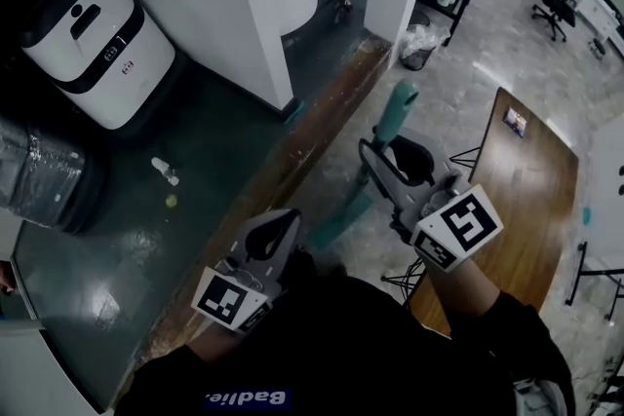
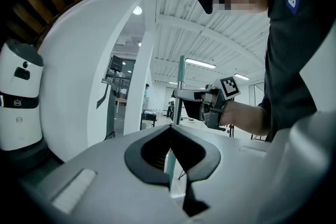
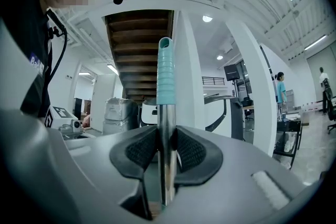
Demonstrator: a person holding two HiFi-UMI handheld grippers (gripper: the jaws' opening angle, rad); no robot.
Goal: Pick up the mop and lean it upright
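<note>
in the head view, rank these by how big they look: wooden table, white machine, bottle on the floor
1. wooden table
2. white machine, close behind the table
3. bottle, by far the smallest

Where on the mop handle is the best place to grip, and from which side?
The bare metal shaft just under the ribbed teal grip, coming in level from the side. It stands roughly upright and is thin and round, so jaws close squarely across it, as the right tool does.

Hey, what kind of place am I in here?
Probably an open-plan office or lab floor, judging by the white service robot parked indoors, a long wooden table and a wheeled office chair farther back.
</note>
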